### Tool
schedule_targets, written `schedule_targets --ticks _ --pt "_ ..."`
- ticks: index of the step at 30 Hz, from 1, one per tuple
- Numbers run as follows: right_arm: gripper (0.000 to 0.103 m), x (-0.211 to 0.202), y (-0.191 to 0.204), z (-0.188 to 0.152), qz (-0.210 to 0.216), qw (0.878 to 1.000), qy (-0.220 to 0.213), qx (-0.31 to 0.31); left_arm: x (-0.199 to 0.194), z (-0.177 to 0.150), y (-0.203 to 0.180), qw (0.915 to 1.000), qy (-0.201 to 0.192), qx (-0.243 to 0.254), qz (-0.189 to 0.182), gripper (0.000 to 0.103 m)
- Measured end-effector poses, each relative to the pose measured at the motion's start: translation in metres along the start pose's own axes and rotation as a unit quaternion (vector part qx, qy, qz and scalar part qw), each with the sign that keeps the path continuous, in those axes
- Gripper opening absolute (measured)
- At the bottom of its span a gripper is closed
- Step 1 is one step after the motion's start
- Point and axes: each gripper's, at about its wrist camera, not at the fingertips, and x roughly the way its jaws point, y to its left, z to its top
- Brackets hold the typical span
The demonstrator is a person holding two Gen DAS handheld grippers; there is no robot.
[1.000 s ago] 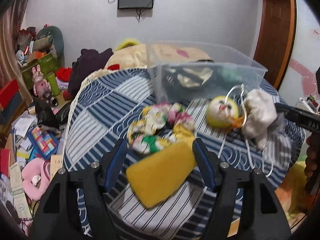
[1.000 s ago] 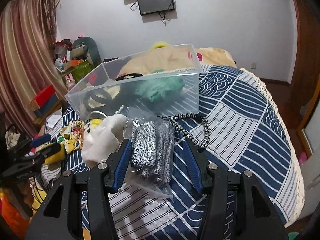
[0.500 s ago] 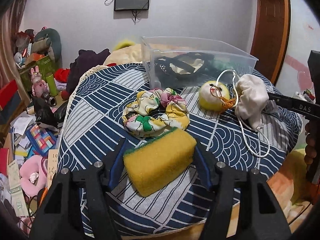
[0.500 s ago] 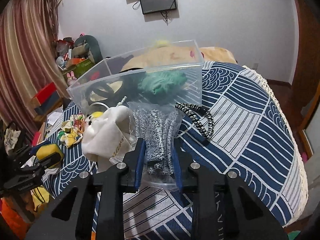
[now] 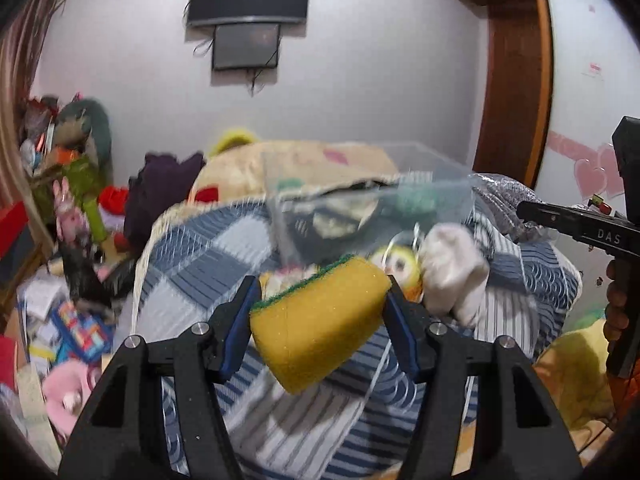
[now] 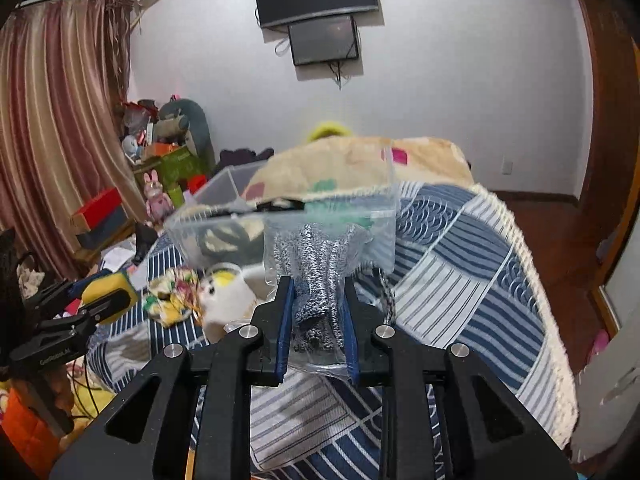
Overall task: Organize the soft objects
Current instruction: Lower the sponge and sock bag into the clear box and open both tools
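Observation:
My left gripper (image 5: 320,300) is shut on a yellow sponge (image 5: 318,320) with a green scouring face and holds it above the table; it also shows in the right wrist view (image 6: 106,286). My right gripper (image 6: 318,300) is shut on a clear bag of grey knitted cloth (image 6: 320,276), lifted in front of the clear plastic bin (image 6: 280,224). The bin (image 5: 360,200) holds a green soft item and dark straps. A floral scrunchie (image 6: 172,296), a yellow-headed doll (image 5: 396,264) and a white pouch (image 5: 452,268) lie on the blue patterned tablecloth (image 6: 460,264).
A black-and-white braided cord (image 6: 386,296) lies by the bin. Floor clutter with toys and boxes (image 5: 60,280) is at the left. A blanket-covered heap (image 6: 360,160) sits behind the bin. A wooden door (image 5: 516,80) is at the right.
Both grippers have risen from the table with their loads: the left lifted the sponge, the right lifted the bag of cloth toward the bin.

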Motion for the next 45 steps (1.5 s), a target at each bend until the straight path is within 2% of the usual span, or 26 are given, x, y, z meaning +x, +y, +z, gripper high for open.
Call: schedule_targets --ticks 8,16,25,35,45 --pt "0.020 -0.006 -0.002 0.031 -0.009 0.999 -0.034 -0.005 0.003 0.049 -0.008 0.9986 -0.046 0.007 -0.024 0.060" --pt "0.020 0.008 0.002 0.062 -0.015 0.998 -0.053 -0.021 0.025 0.082 -0.006 0.9981 -0.050 -0.009 -0.033 0.061" --pt "0.020 0.050 0.009 0.079 -0.025 0.999 -0.030 -0.028 0.080 0.095 0.004 0.9986 -0.002 -0.036 -0.037 0.061" --pt "0.020 0.091 0.019 0.071 -0.026 0.998 0.018 -0.046 0.131 0.091 0.008 0.9980 0.048 -0.033 -0.024 0.061" --pt "0.021 0.117 0.028 0.064 -0.026 0.995 0.067 -0.075 0.150 0.085 0.002 0.9960 0.083 -0.021 -0.027 0.063"
